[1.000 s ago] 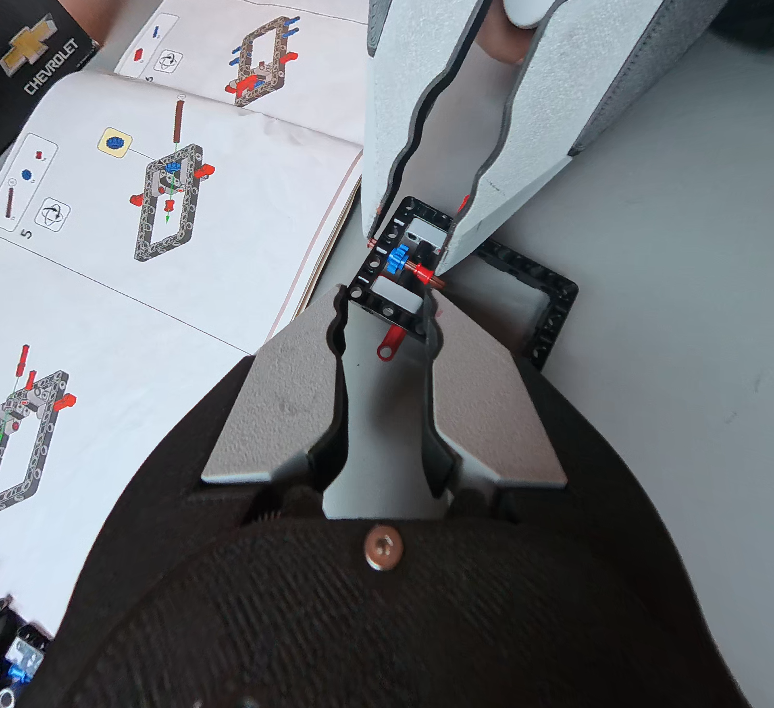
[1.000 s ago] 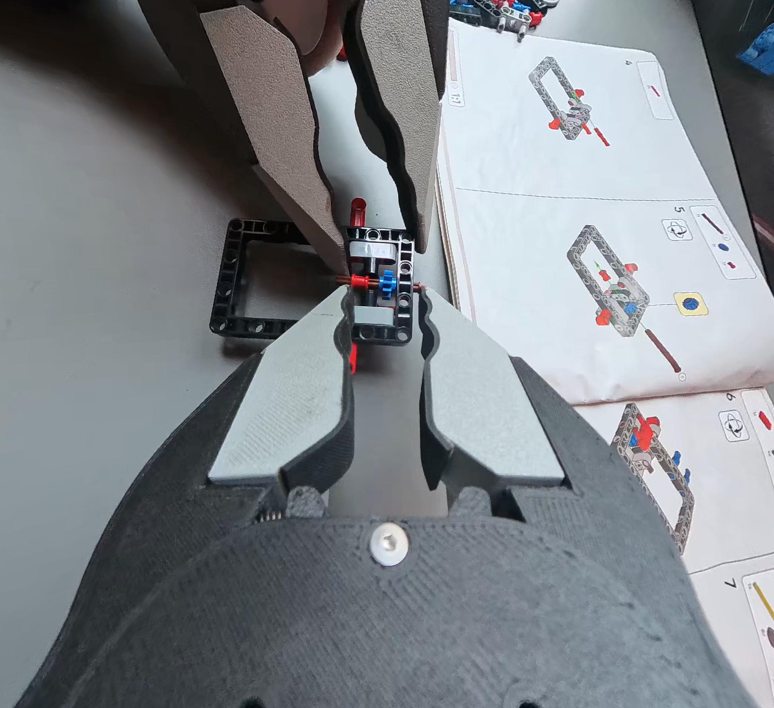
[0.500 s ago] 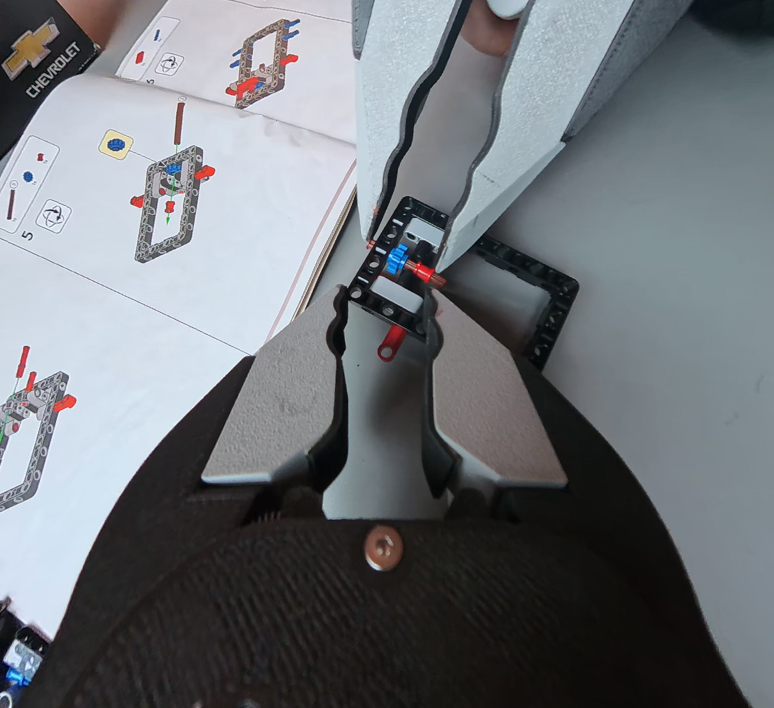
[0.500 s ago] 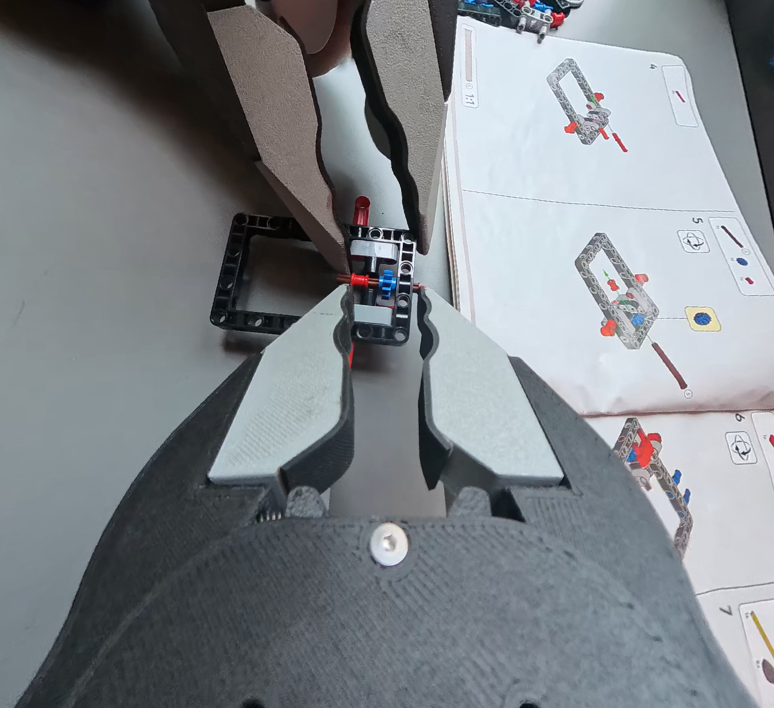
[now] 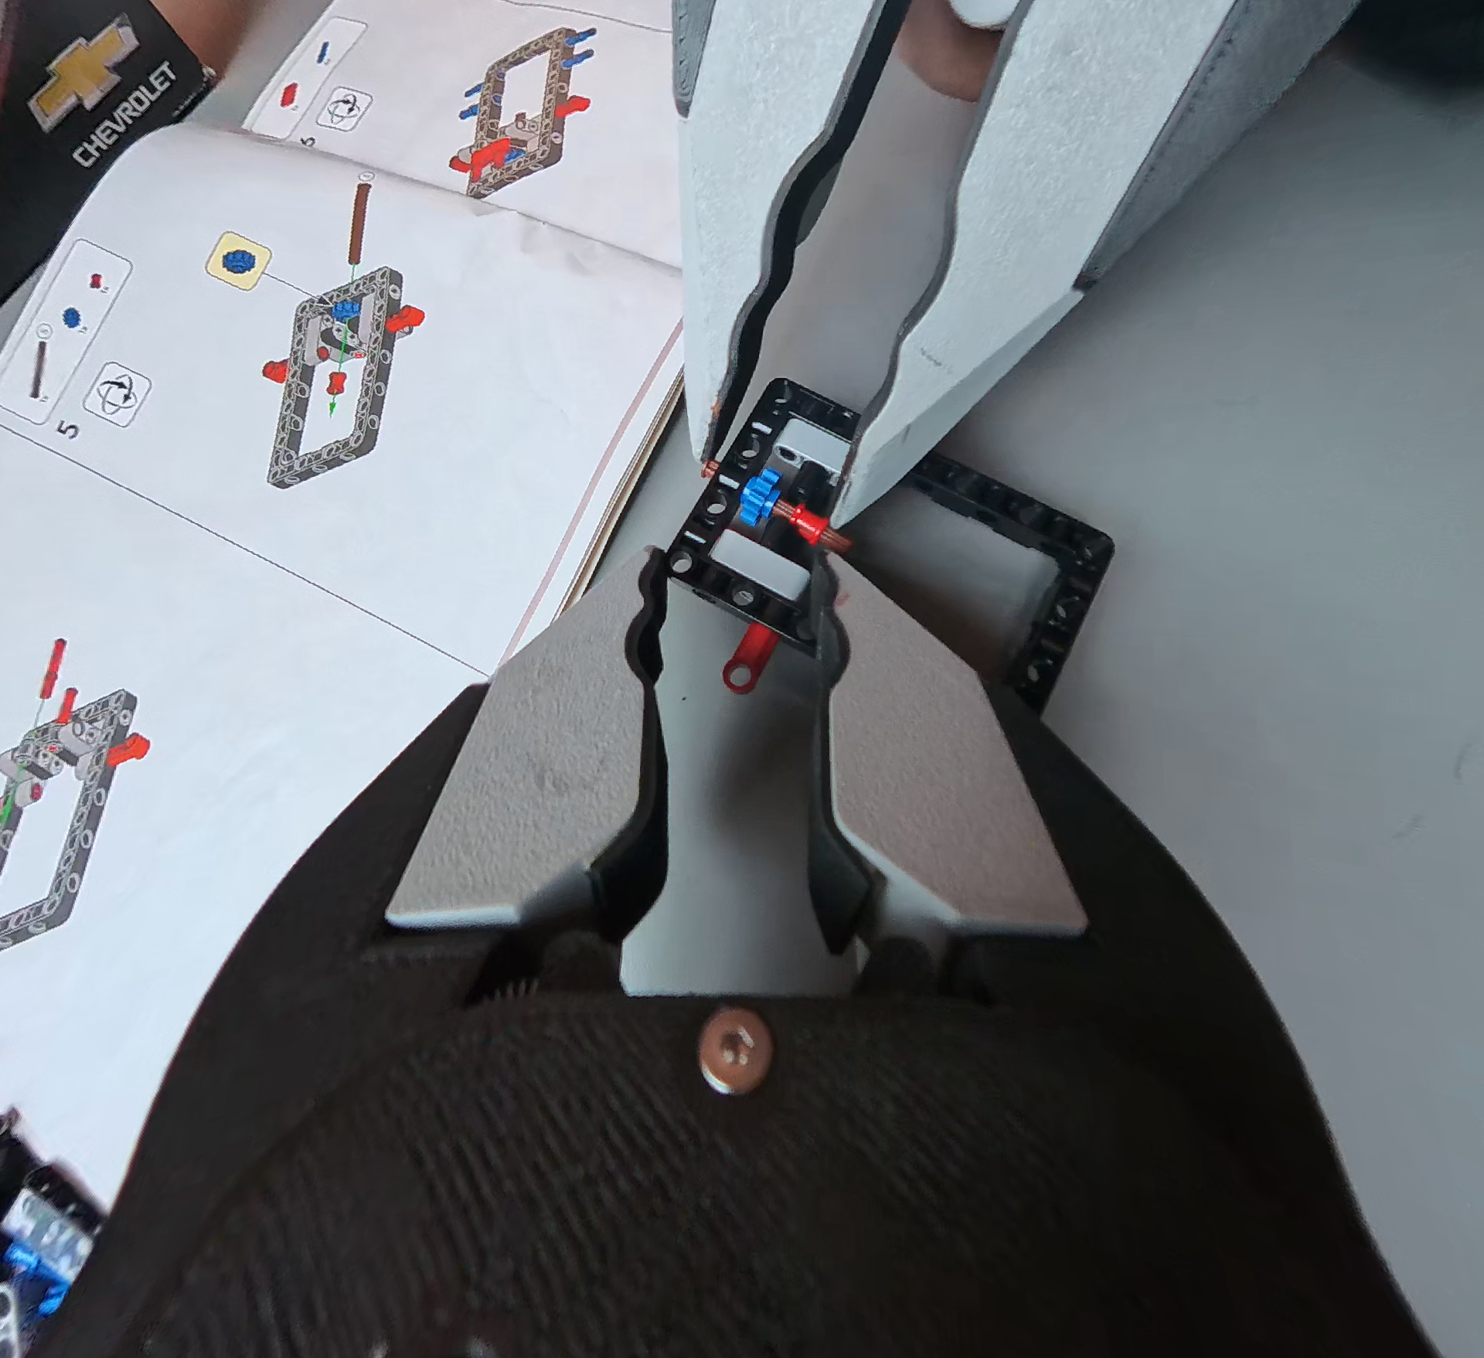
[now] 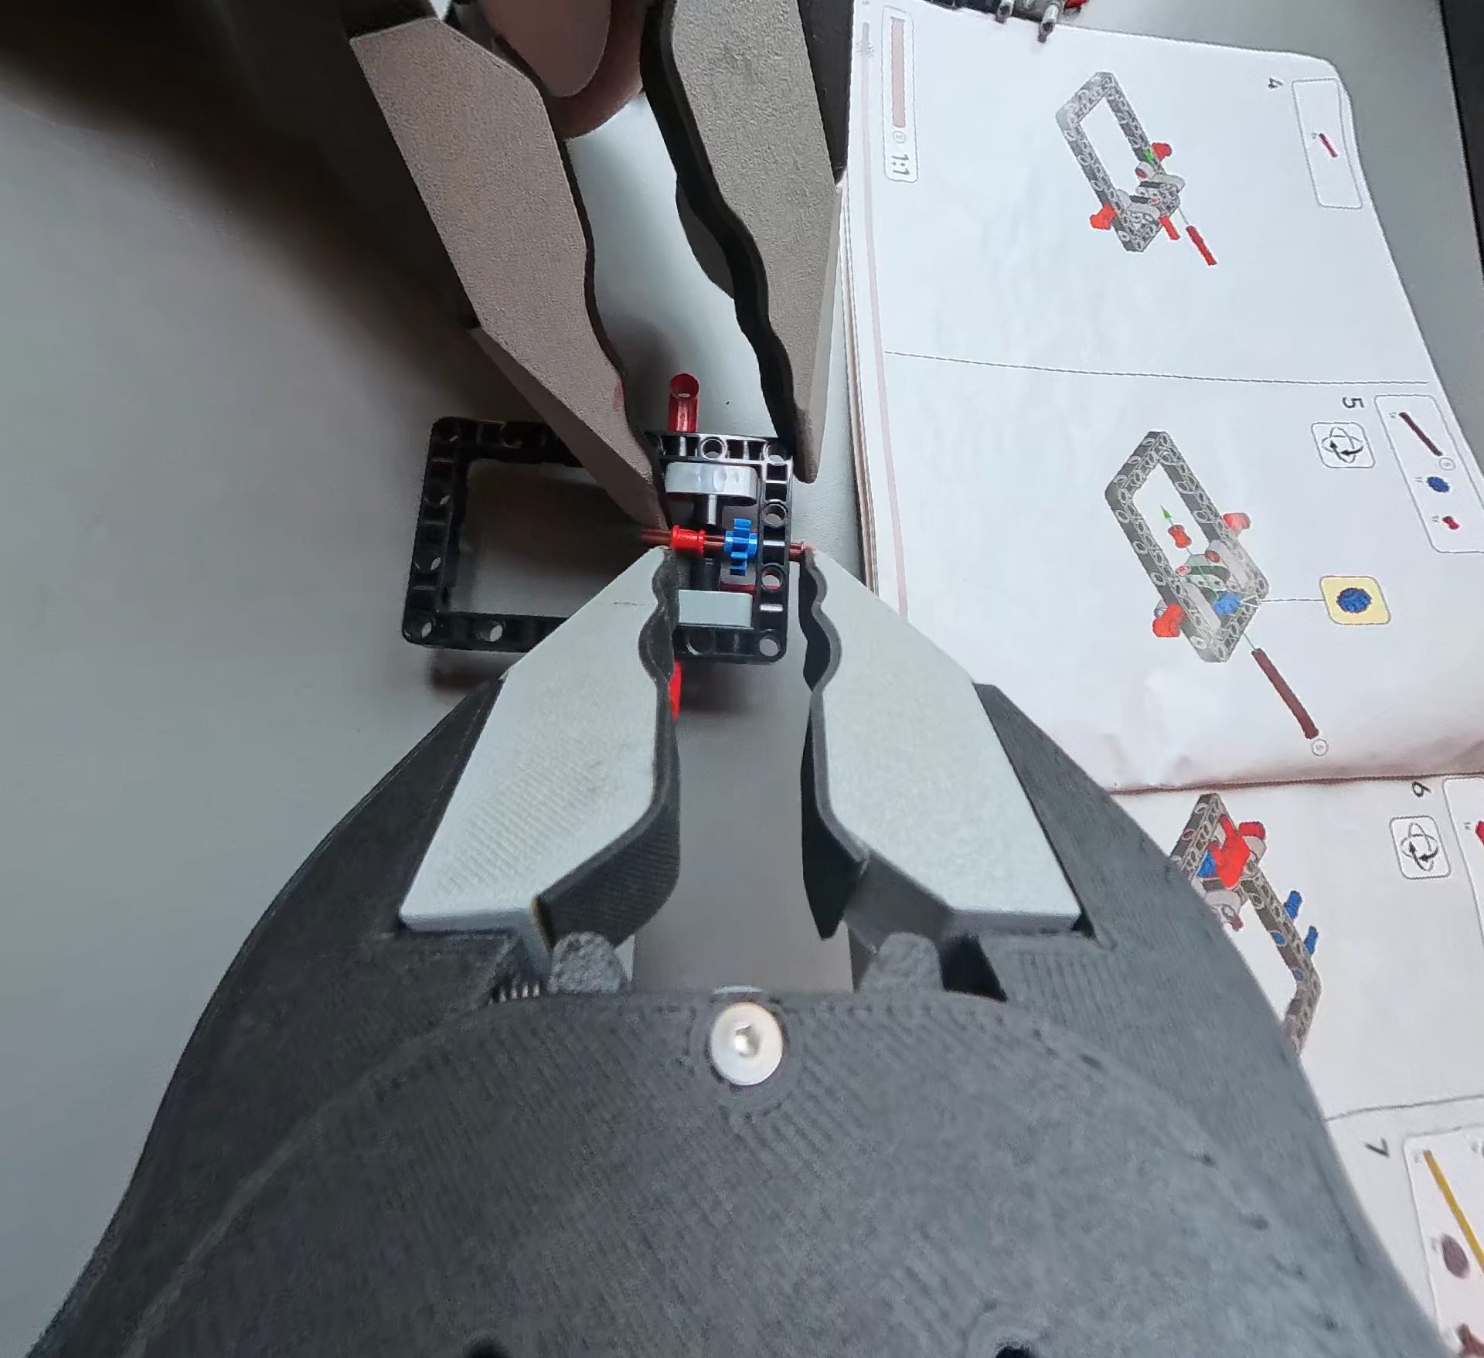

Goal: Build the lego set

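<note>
Gripping the black frame (image 5: 727,516) at centre frame, the left gripper (image 5: 735,581) is seen narrowed onto the frame's near end, while the right gripper (image 6: 727,581), partly open, is set about the brown axle (image 6: 723,537) ends without a confirmed hold. The light, rigid plastic is judged slippery, best pinched across its flat sides. Farther, upper left, a booklet (image 5: 450,356) and printed box (image 5: 72,91) are seen.
</note>
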The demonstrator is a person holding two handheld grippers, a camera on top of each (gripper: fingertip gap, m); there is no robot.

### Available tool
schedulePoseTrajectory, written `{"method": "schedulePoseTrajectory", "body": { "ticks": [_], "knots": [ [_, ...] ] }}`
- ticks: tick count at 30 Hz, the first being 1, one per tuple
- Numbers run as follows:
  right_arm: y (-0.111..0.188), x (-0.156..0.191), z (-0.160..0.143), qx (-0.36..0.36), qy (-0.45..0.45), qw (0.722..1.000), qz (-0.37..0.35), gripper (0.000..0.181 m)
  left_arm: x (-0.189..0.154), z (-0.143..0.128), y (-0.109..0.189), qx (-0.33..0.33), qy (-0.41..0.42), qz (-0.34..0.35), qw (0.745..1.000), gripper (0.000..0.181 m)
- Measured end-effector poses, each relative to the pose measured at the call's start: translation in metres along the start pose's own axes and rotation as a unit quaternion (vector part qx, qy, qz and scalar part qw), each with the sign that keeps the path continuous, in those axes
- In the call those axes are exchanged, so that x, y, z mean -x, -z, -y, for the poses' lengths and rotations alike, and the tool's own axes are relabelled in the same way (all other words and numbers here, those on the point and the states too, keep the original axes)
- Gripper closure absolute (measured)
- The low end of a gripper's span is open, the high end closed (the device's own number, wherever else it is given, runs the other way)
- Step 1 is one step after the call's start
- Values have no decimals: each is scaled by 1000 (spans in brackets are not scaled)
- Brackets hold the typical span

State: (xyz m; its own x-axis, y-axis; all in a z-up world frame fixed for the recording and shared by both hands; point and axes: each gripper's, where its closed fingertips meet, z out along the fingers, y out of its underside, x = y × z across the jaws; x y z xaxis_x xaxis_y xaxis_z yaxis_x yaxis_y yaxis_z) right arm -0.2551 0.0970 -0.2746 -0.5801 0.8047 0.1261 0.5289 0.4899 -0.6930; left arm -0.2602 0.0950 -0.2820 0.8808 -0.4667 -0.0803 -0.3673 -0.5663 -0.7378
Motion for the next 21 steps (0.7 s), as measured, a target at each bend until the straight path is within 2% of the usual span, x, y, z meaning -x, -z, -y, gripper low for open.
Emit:
{"method": "schedulePoseTrajectory", "body": {
  "ticks": [10, 18, 21],
  "knots": [
    [-1, -2, -1, 12, 4, 1000, -1, 159, 1, 0, 0, 3, 2, 8, 1000, 147],
    [0, -3, 2, 51, -45, 997, 47, 159, 4, 0, -1, 3, 5, 21, 1000, 147],
    [-1, -3, 1, 72, -19, 997, 35, 158, 5, 0, -1, 4, 11, 20, 1000, 147]
  ]
}}
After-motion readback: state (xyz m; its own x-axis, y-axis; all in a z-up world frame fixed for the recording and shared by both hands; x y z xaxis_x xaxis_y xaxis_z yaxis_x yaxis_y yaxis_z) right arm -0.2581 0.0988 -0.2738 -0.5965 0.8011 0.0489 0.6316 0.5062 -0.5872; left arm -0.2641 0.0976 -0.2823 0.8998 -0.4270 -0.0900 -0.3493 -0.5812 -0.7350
